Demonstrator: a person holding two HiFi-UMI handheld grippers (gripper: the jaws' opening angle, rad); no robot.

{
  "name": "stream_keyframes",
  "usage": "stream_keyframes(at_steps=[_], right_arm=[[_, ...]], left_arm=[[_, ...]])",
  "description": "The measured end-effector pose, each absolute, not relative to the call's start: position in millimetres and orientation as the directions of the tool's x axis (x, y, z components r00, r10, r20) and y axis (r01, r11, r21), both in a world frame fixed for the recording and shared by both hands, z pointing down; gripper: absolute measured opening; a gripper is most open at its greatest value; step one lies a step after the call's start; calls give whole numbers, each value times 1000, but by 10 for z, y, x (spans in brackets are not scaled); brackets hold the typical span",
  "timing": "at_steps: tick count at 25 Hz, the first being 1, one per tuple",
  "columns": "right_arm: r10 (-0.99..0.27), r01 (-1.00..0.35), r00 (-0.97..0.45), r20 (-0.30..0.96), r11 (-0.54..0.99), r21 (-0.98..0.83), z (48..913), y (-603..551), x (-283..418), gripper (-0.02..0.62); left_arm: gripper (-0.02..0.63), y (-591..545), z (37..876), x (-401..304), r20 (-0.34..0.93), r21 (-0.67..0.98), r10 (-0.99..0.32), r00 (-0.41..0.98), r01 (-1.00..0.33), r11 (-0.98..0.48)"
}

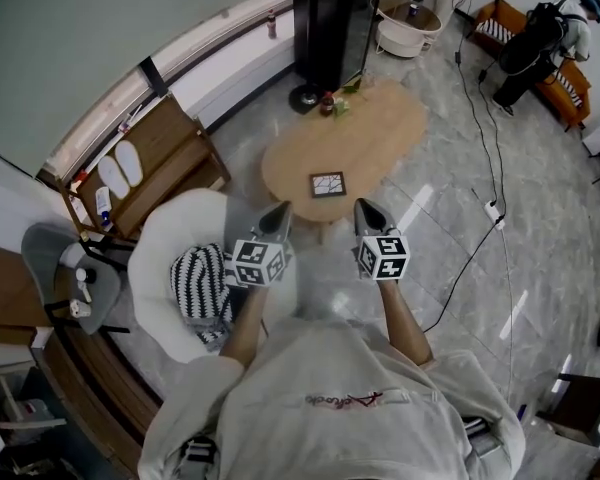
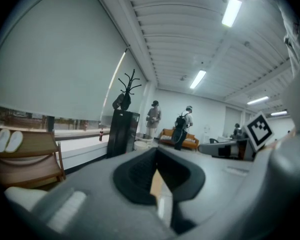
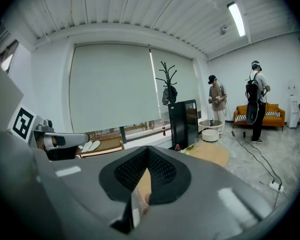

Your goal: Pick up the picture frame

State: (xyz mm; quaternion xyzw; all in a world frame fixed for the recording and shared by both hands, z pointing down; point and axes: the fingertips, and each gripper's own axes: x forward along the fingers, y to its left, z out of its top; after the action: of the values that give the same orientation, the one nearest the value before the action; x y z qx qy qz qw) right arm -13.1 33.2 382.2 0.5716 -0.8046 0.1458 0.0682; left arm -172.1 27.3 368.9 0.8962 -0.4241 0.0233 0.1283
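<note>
Wood first, far left: we see a slatted wooden rack [image 1: 165, 153] by the window wall with a pair of white slippers [image 1: 120, 170] lying on it. Just right of that, a white armchair [image 1: 165, 233] holds a black-and-white striped cushion [image 1: 198, 280].

Now the left gripper [image 1: 277, 213], held out over the armchair's right edge. In its own view the left gripper's [image 2: 156, 156] dark pads come together to a point, closed on nothing, and it looks level across the room rather than down.

Centre stage is the oval wooden table [image 1: 380, 128]. The picture frame [image 1: 328, 184] lies flat on the near end of it, dark-edged, with a pale cracked pattern inside. It lies between the two gripper tips and a little beyond them, touched by neither. A small red-capped bottle [image 1: 327, 103] stands at the table's far edge, with a tall black cabinet [image 1: 330, 18] behind it.

Moving on, the right gripper [image 1: 366, 209] hangs beside the left one, short of the table. Its own view shows the right gripper [image 3: 147, 154] with jaws pressed together and empty.

Further right, a black cable [image 1: 470, 258] snakes over the grey marble floor. In the top right corner, a person [image 1: 550, 33] bends at an orange sofa [image 1: 500, 23].
</note>
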Motion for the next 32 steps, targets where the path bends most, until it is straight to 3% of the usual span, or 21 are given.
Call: stream_keyframes(at_steps=[32], right_arm=[[-891,-940,-328,313,275,-202,4196,-580,463,3]], left_arm=[[3,-716,3994,-1166,215,214,-732,646,-763,-610]])
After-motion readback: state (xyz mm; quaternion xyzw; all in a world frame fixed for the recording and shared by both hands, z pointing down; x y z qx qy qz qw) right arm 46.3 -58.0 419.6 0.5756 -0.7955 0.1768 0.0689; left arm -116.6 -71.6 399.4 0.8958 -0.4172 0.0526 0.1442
